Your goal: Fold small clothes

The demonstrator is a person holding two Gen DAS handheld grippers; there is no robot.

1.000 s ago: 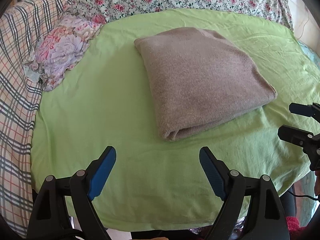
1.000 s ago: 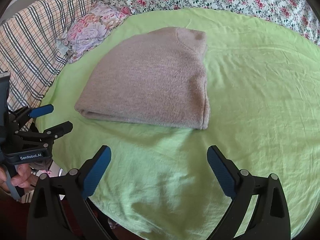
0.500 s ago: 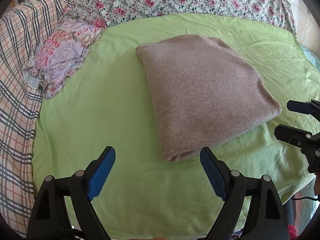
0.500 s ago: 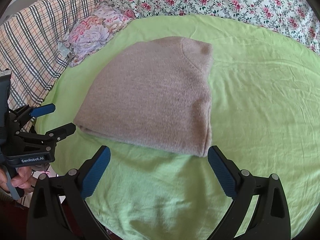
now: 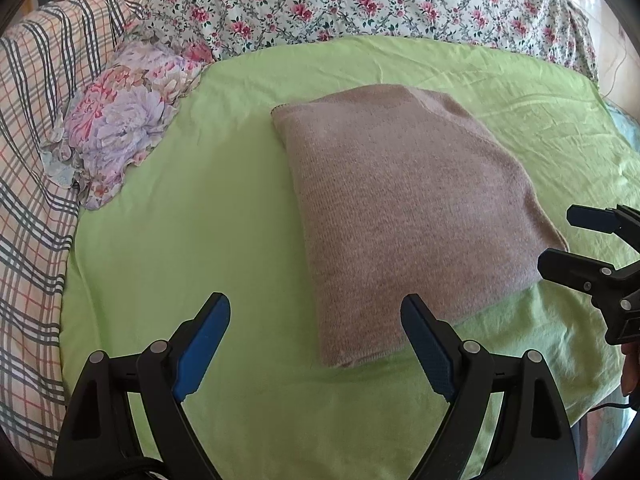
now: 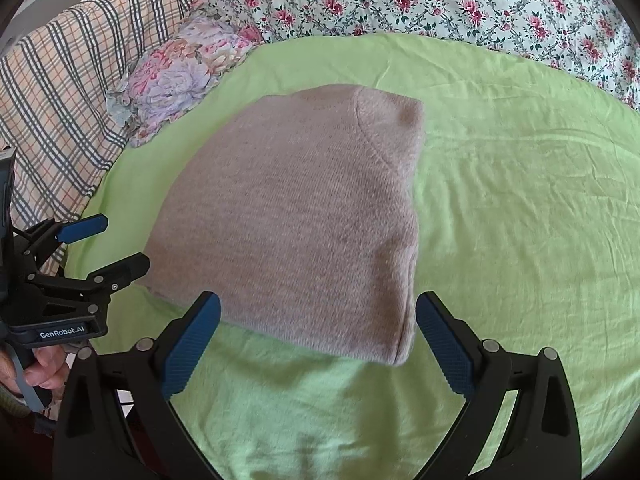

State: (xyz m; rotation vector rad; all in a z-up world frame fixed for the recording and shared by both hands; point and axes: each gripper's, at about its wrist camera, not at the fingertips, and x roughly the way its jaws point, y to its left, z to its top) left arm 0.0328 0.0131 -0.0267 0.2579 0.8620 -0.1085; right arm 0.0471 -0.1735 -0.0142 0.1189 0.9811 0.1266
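A folded beige knit garment (image 5: 400, 208) lies flat on the green sheet (image 5: 180, 220); it also shows in the right wrist view (image 6: 296, 220). My left gripper (image 5: 316, 320) is open and empty, its fingers straddling the garment's near left corner. My right gripper (image 6: 318, 320) is open and empty at the garment's near right edge. Each gripper appears in the other's view: the right one (image 5: 560, 240) at the garment's right side, the left one (image 6: 120, 244) at its left side.
A purple floral cloth bundle (image 5: 120, 128) lies at the sheet's left edge. A plaid blanket (image 5: 28, 160) is on the left and a floral-print bedcover (image 5: 360, 0) at the back. The sheet's near edge (image 5: 360, 468) drops off below.
Both grippers have moved forward toward the garment, which now sits larger and closer between the fingers. Both stay open. The garment has not moved.
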